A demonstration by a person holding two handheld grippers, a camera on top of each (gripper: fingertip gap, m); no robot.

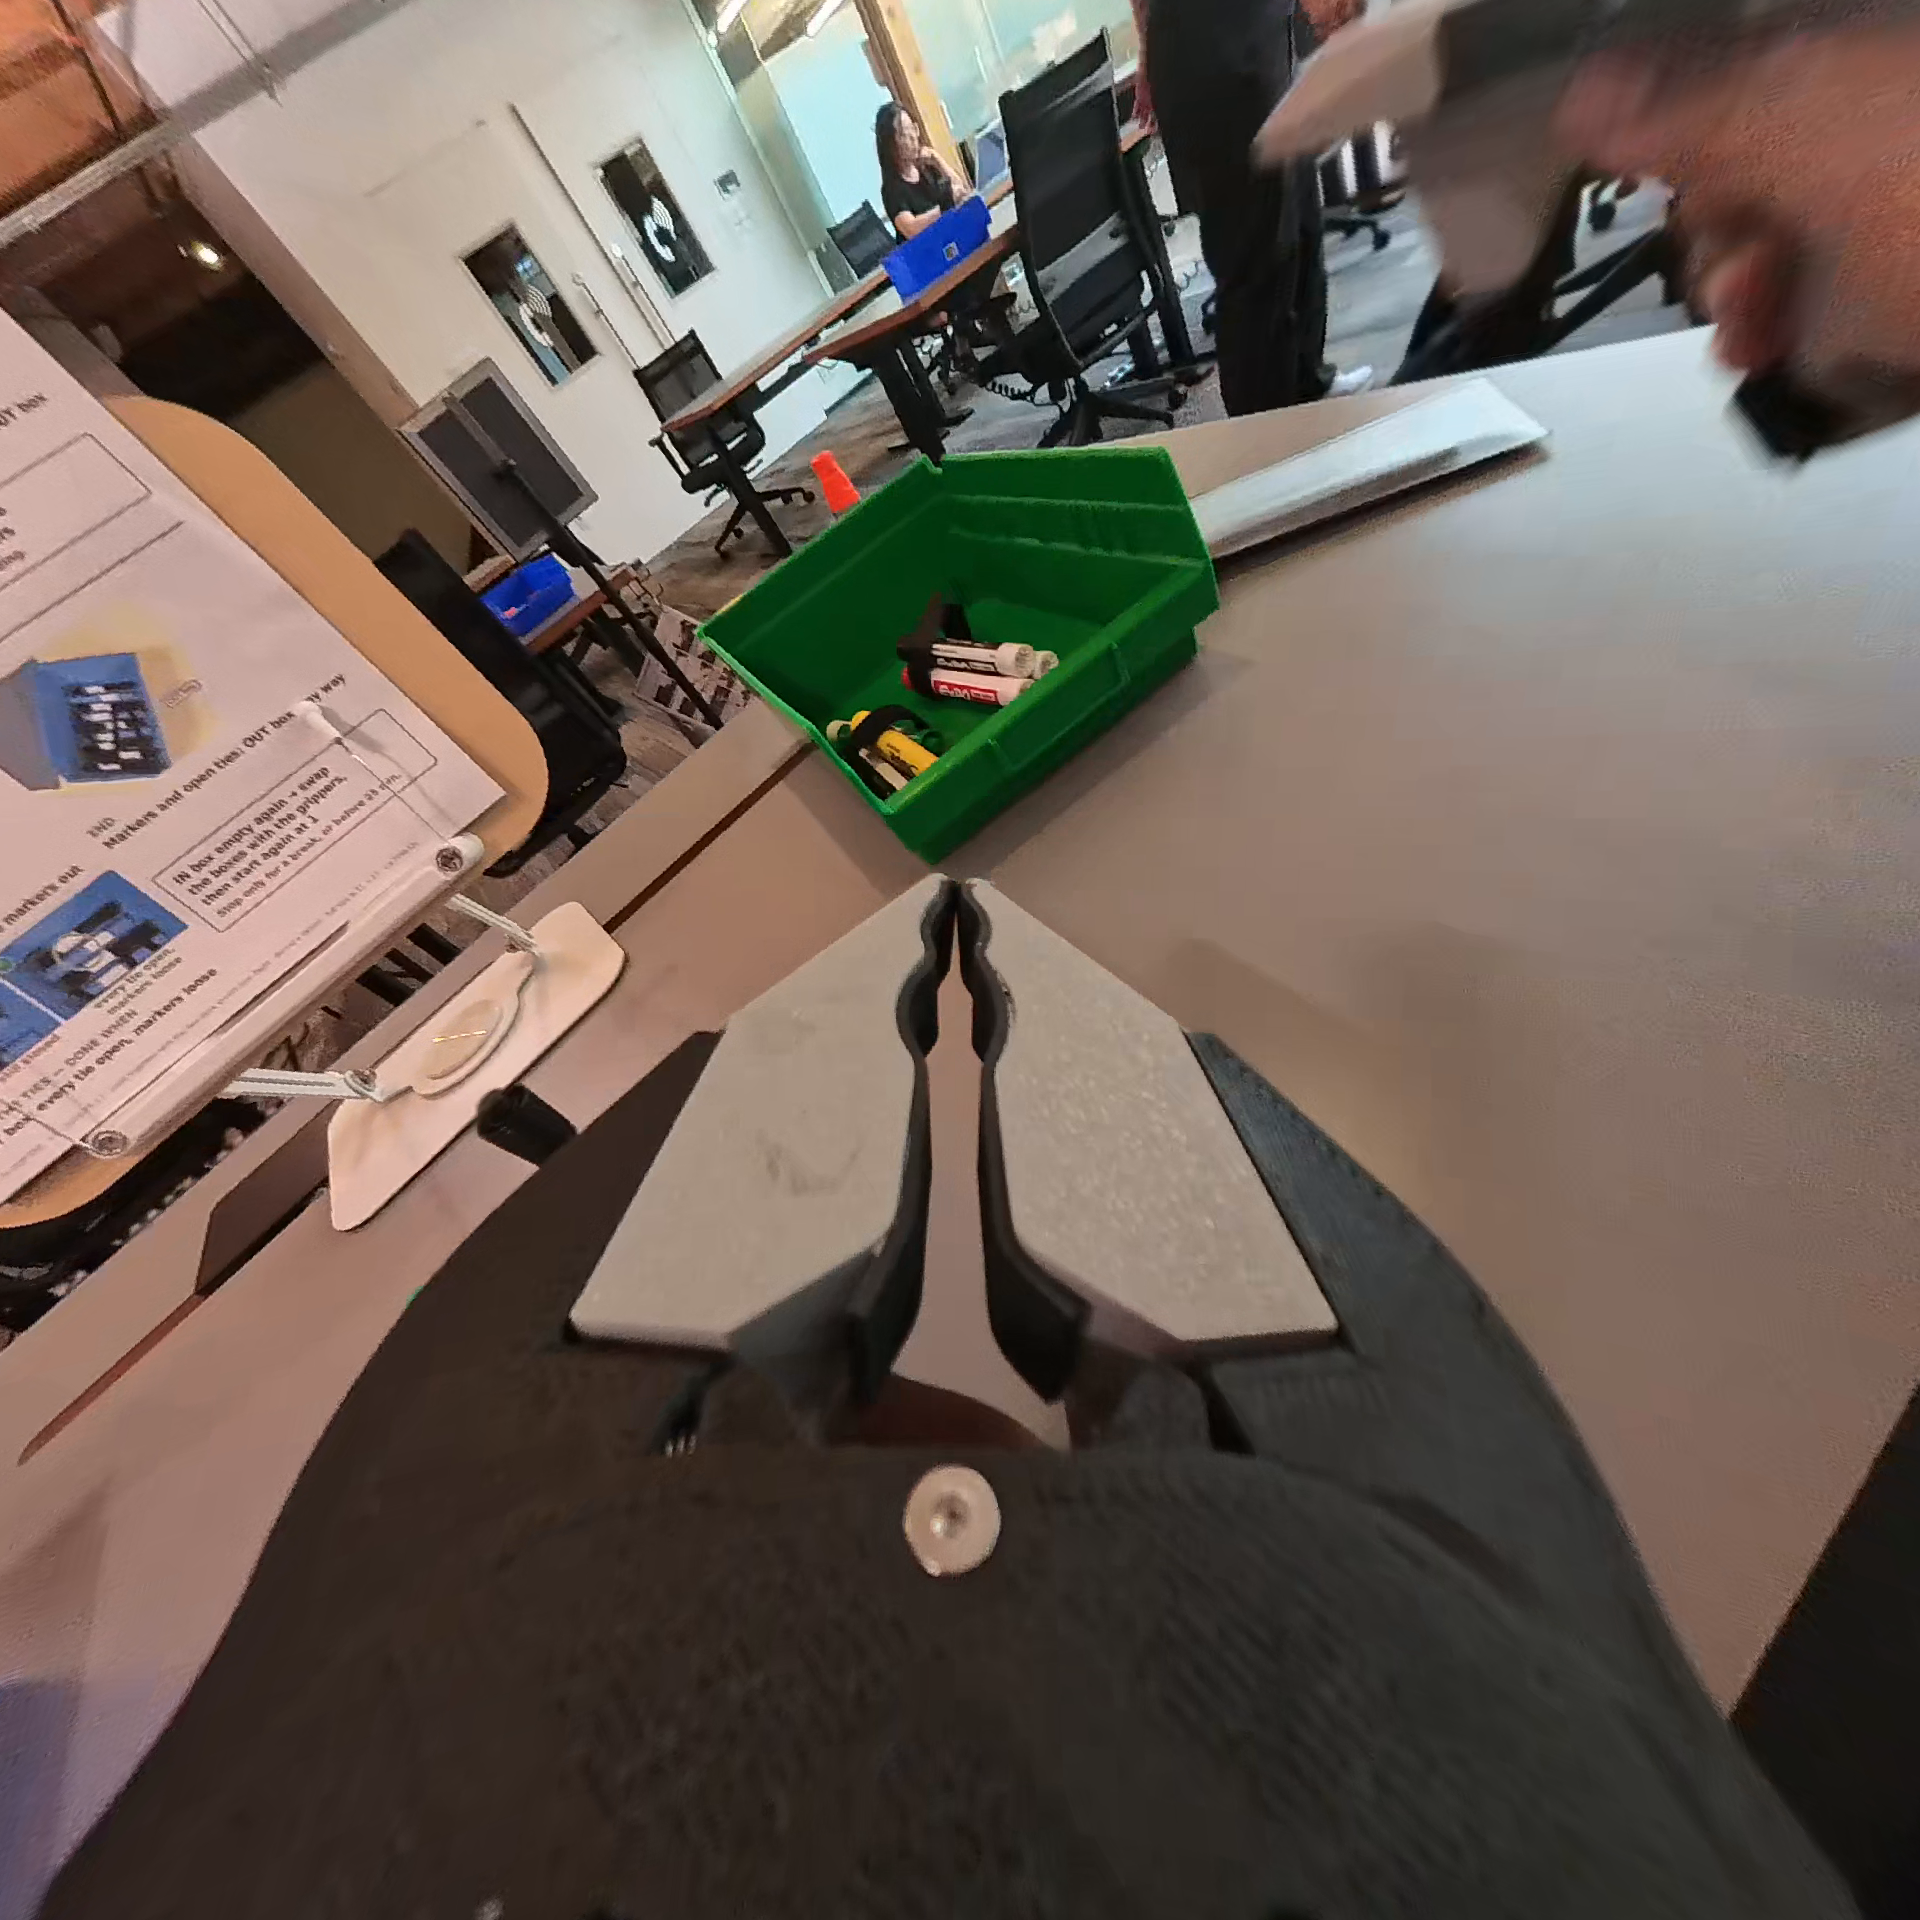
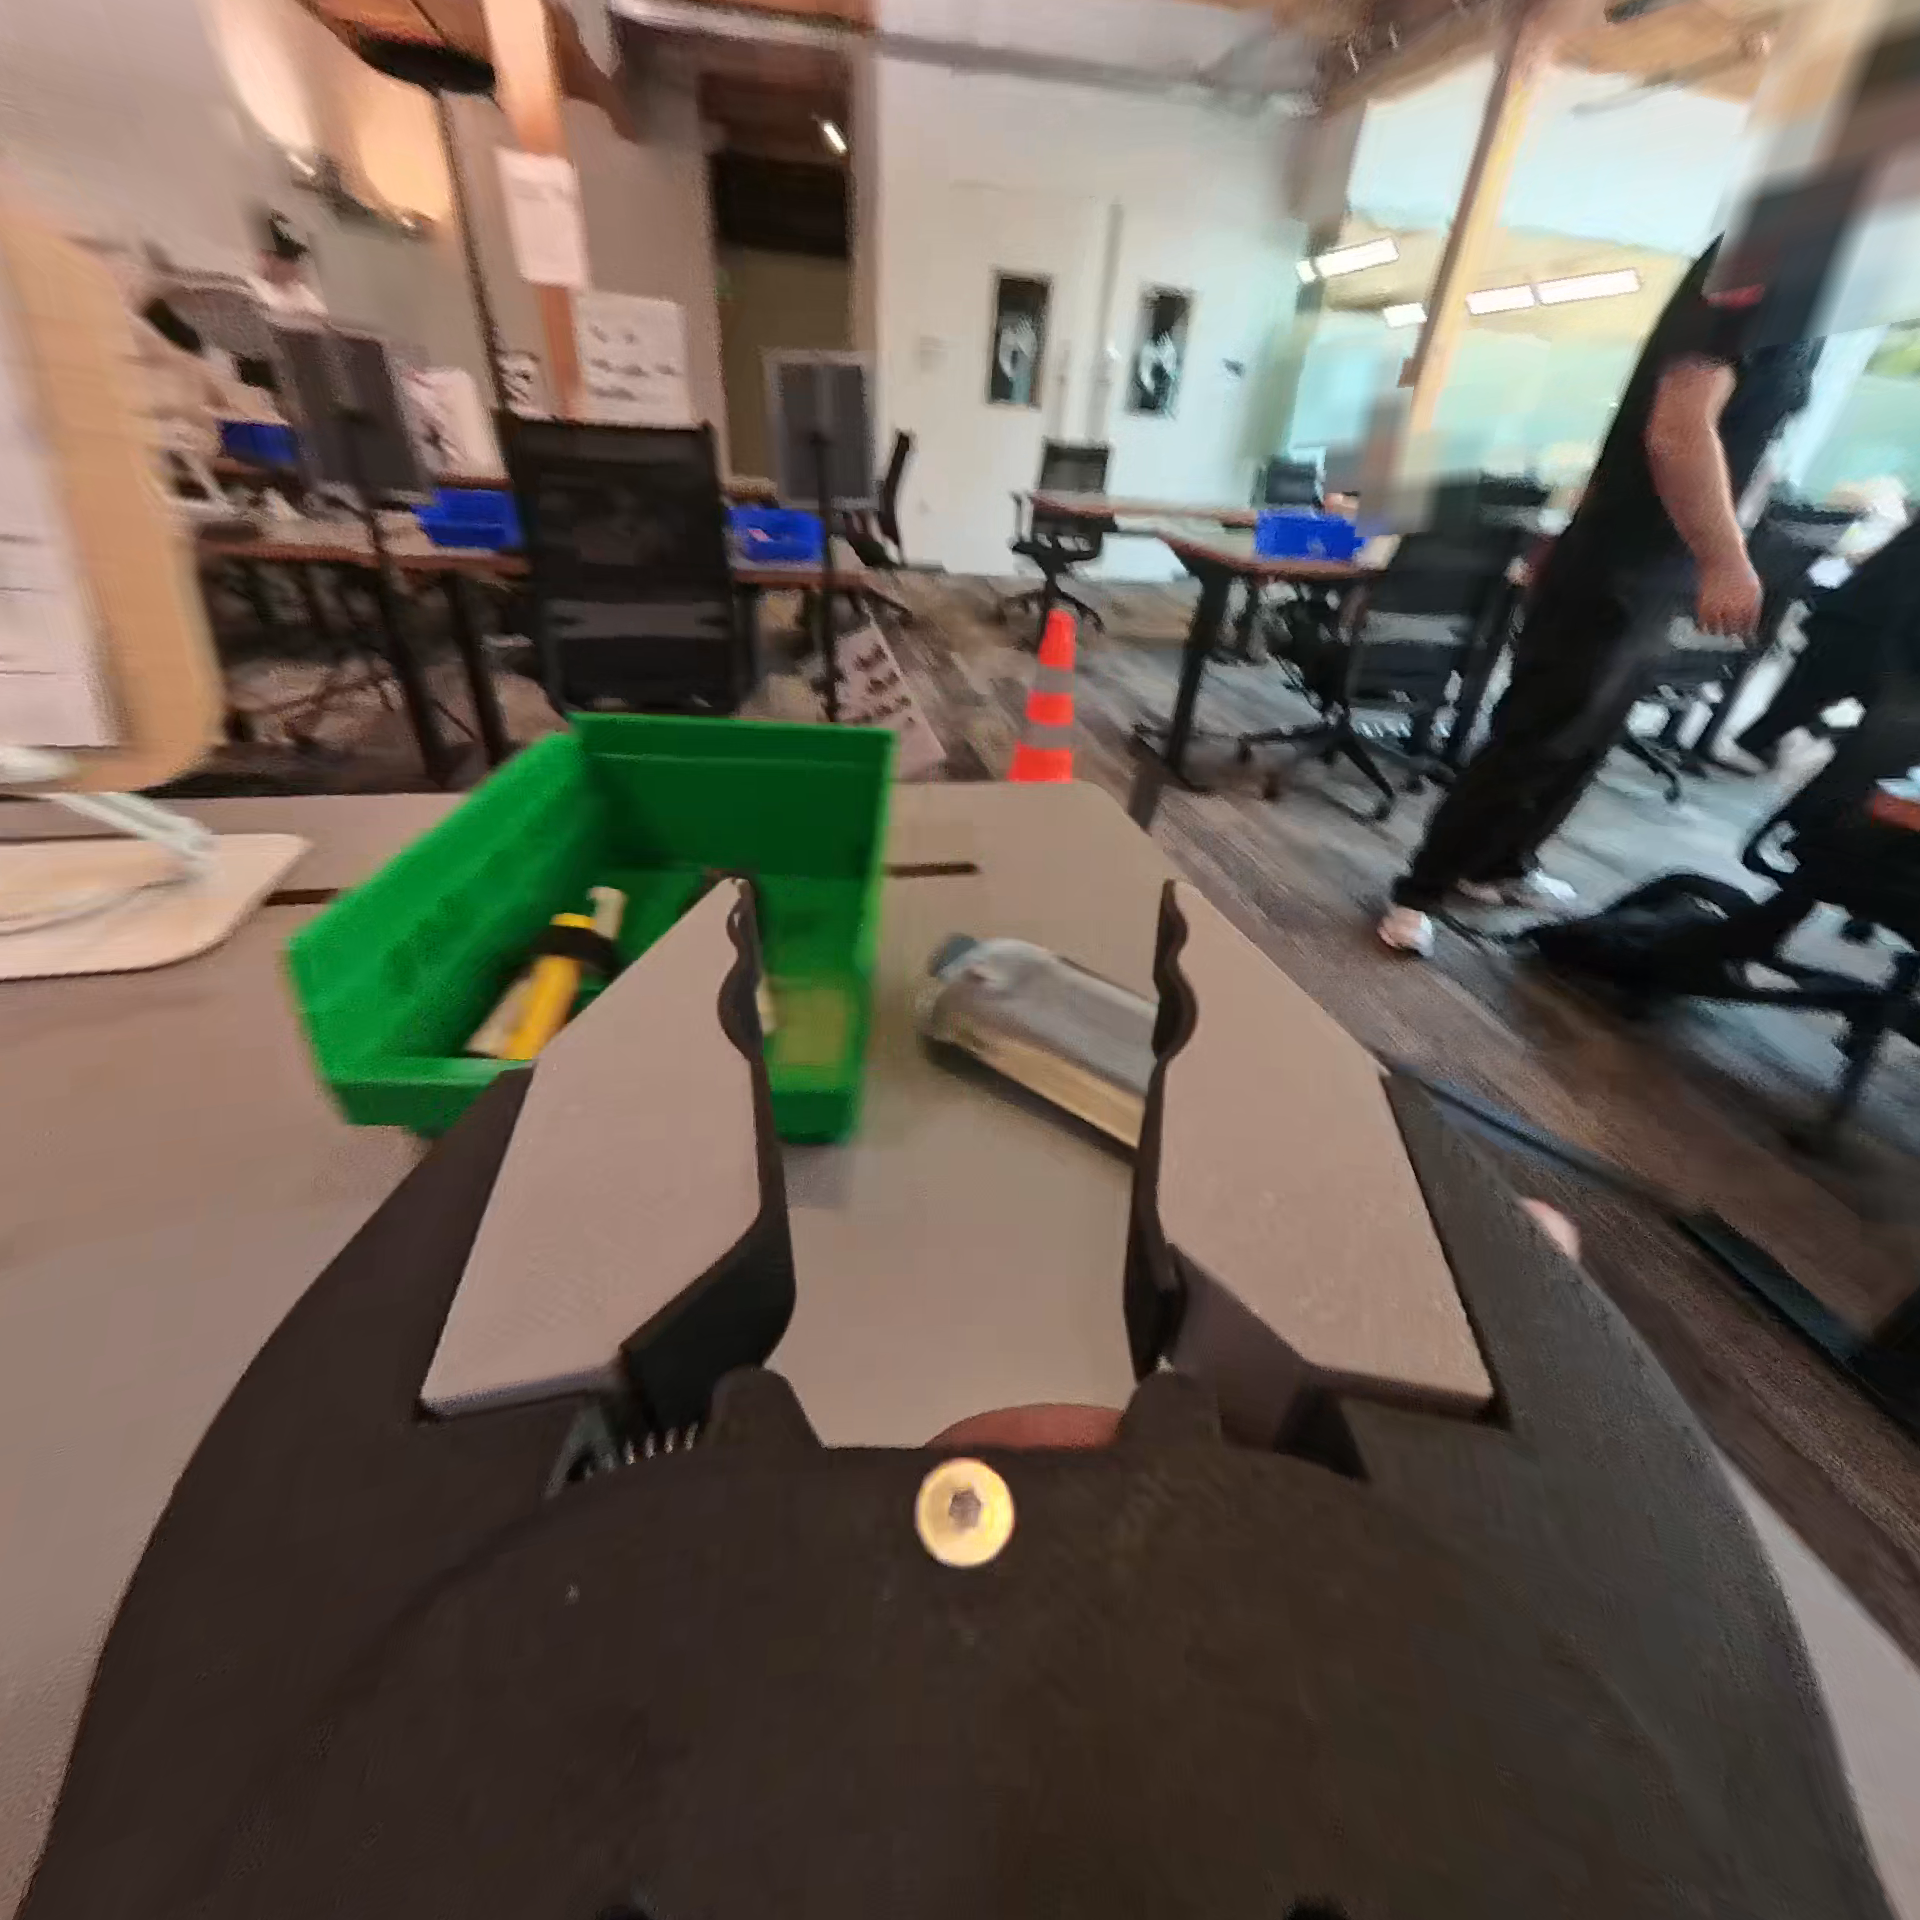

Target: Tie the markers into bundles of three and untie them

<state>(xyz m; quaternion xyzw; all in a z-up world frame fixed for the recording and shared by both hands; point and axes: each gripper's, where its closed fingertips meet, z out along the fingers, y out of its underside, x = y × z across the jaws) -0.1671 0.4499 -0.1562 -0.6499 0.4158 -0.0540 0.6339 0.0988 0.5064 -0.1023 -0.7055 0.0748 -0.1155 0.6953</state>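
Left claw [image 1: 958, 891]: grey fingers with wavy black pads clenched tip to tip, nothing between them, poised above the grey counter [image 1: 1455, 831] just short of the near corner of the green plastic bin [image 1: 1091, 582].

Right claw [image 2: 951, 904]: released, fingers spread wide with bare air between the pads, held over the counter facing the same green bin (frame is motion-blurred). Its left finger [image 2: 665, 1091] overlaps the bin's right half in view; whether it touches the bin, cannot tell.

Markers, all inside the bin:
- one bundle of white-barrelled markers [image 1: 977, 670] bound by a black strap, lying mid-floor of the bin;
- a second bundle with a yellow marker [image 1: 899, 748] in it, also black-strapped, against the bin's near wall. The right wrist view shows this one at the bin's left side.

Other items: a silvery flat pouch [image 2: 1039, 1023] lies on the counter just right of the bin, seen between the right claw's fingers. A white instruction sheet on a stand [image 1: 208, 779] sits at the counter's left edge. An orange traffic cone [image 2: 1051, 707] stands on the floor beyond.
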